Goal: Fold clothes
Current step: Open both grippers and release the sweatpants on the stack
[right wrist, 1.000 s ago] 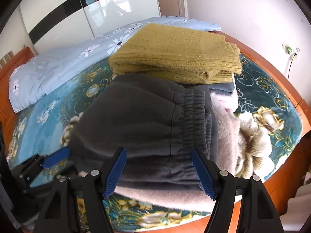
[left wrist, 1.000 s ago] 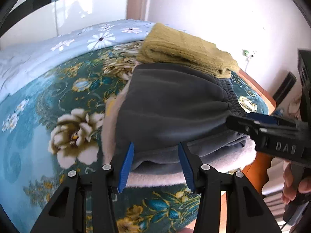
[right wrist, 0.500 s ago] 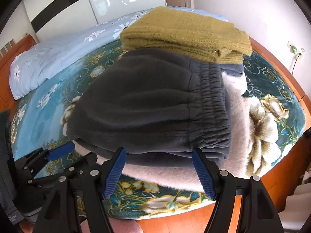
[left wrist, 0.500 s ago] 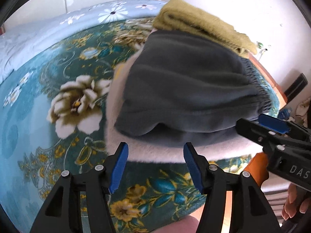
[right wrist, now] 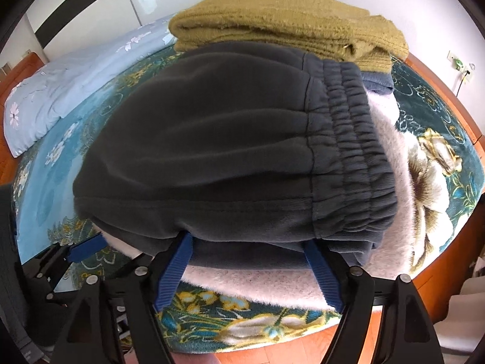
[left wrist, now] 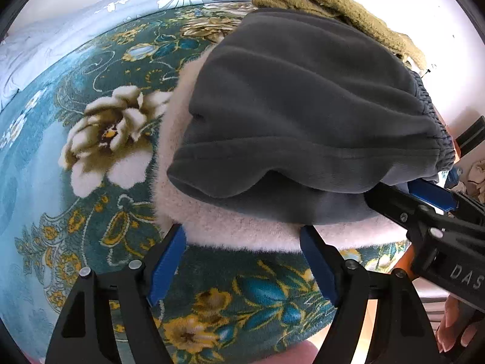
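Left gripper [left wrist: 242, 254] spread wide, blue pads at the near edge of the pale fleece layer, pinching nothing. Right gripper [right wrist: 248, 261] likewise spread, its pads tucked just under the near hem of the grey fleece trousers [right wrist: 230, 139], touching cloth perhaps but not clamped on it.

Folding of the trousers looks finished, or nearly: a compact bundle, several layers thick, elastic waistband [right wrist: 354, 139] gathered along the right side, seam lines running flat across the top. One loose lip at the front left corner sagging open; probably worth a tuck or a press. Otherwise smooth, matte, dark grey, soft and slumping rather than crisp at the edges.

Directly beneath the trousers, a fluffy pinkish-white garment [left wrist: 242, 233], wider than the bundle and showing as a rim on the near and right sides. Whether folded itself or merely spread: cannot tell. Behind the trousers, touching their far edge, a folded olive knitted sweater [right wrist: 272, 21], neat and stacked, apparently done. Between sweater and trousers on the right, a sliver of blue-grey cloth [right wrist: 376, 80], mostly hidden.

All resting on a teal floral blanket [left wrist: 100, 127] over the bed, near its front right corner. Beyond the sweater, a light blue daisy-print quilt [right wrist: 60, 88]. Wooden bed frame [right wrist: 442, 85] curving past the right of the pile.

Remaining, by judgement: straighten the sagging corner, then perhaps lift or shift the pile.
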Motion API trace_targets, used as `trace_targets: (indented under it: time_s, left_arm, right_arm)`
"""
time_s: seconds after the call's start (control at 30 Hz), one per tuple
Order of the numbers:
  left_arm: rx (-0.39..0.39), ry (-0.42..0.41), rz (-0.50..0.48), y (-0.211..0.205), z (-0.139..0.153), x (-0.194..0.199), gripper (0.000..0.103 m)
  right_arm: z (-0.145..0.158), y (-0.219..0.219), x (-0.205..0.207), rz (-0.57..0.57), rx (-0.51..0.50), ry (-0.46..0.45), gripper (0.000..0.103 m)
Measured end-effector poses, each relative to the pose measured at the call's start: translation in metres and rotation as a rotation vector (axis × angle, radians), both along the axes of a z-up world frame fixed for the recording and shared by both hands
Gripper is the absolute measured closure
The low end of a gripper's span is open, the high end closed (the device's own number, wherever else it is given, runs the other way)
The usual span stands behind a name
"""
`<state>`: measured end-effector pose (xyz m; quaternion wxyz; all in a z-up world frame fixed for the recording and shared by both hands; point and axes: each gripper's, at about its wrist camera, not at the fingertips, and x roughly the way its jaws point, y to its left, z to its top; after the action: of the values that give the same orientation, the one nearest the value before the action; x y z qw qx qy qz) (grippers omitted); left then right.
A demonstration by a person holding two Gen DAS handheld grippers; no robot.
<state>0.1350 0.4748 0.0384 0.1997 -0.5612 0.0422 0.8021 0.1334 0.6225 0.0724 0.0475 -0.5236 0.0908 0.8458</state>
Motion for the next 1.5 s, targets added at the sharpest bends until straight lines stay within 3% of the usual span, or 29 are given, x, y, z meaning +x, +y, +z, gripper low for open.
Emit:
trace_targets:
  time_s: [0.23,0.83,1.03,1.5]
  left_arm:
    - [0.029,-0.138,0.073,-0.015,-0.026,-0.012,0.016]
    - [-0.106,-0.073,0.011,0.005,-0.039,-0.006,0.015]
    - [-0.069,-0.075,0.027,0.002,-0.042,-0.010,0.015]
    - [-0.050,-0.056,0.032,0.003,-0.047,-0.015,0.015]
  right_arm:
    - [-0.004,-0.007,0.002,-0.004,0.012,0.006,0.019]
    - [-0.008,-0.032,0.004,0.002,0.044,0.014,0.008]
    - [-0.008,-0.041,0.007,0.000,0.034,0.022,0.000]
    - [-0.005,-0.061,0.016,-0.014,0.064,0.045,0.000]
